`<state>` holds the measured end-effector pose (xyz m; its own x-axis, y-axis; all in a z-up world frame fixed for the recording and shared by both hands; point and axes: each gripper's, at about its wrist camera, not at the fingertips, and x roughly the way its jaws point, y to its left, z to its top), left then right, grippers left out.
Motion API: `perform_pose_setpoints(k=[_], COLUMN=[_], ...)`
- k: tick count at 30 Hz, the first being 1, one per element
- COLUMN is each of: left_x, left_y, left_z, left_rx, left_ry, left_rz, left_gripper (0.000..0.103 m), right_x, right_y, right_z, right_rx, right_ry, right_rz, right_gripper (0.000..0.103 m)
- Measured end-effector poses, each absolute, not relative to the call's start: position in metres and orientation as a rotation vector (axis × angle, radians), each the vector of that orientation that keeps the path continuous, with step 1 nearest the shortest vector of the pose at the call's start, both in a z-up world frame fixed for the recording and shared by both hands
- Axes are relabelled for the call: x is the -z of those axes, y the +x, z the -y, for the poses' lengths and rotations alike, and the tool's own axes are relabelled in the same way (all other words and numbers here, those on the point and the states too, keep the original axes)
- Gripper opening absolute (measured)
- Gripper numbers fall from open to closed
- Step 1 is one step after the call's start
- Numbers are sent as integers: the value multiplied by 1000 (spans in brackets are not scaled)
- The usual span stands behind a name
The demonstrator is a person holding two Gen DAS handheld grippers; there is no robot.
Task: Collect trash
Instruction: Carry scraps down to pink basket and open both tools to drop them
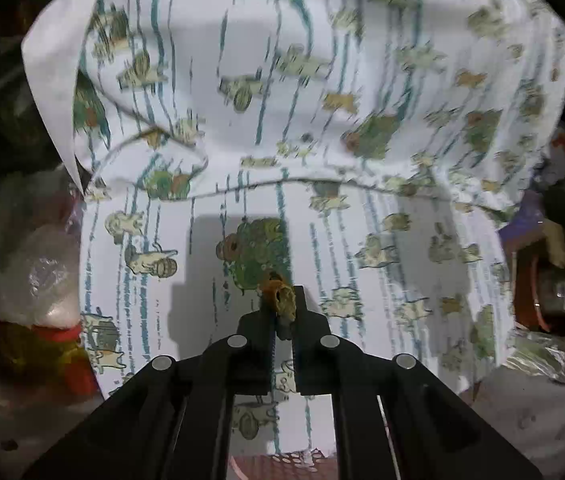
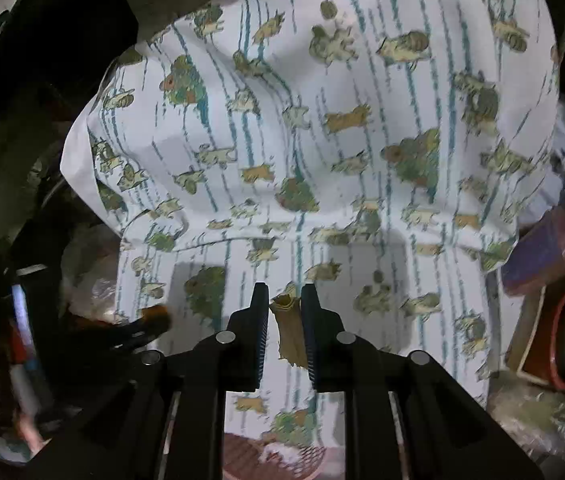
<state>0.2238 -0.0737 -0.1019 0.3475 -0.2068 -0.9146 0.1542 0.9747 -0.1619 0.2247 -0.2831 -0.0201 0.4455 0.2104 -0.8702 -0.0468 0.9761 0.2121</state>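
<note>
Spread across most of both views, a white cloth (image 1: 322, 100) printed with blue stripes and small animals covers the desk, rumpled into a ridge, with dark clutter of plastic bags (image 1: 38, 272) at nine o'clock and boxes and a red-rimmed thing (image 2: 554, 344) at three o'clock. Just below the fingers at six o'clock shows the edge of a reddish perforated basket (image 2: 278, 458), likely where the trash goes. The left gripper (image 1: 282, 304) is pinched nearly closed on a small brown crumpled scrap (image 1: 280, 294) that sticks out past the tips; held by so little, it could slip free and fall back onto the busy print, where it would be hard to spot. The right gripper (image 2: 285, 300) stands narrow around a tan torn strip (image 2: 290, 332) that hangs loose between the fingers; a jolt could shake it out. Both grippers point steeply down over the cloth, and the left one's dark shape (image 2: 138, 328) appears at nine o'clock in the right view.
</note>
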Motion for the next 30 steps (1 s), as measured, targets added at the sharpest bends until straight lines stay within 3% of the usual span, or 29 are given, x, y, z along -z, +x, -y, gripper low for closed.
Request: perform_pose_setpoints(k=[8, 12, 20, 30], left_x=[42, 16, -27, -22], left_y=[172, 145, 72, 9], left_z=[67, 55, 50, 53], left_rx=[314, 297, 264, 214], left_ry=[-38, -79, -83, -114], left_rz=[-1068, -1027, -948, -953], left_gripper=[7, 7, 7, 7], right_x=[14, -26, -62, 6], right_y=[193, 145, 70, 21], right_z=[295, 286, 274, 264], right_rx=[-272, -263, -365, -415], right_ry=[163, 7, 66, 181], right_rz=[-1035, -855, -829, -979], right_gripper=[16, 16, 16, 16])
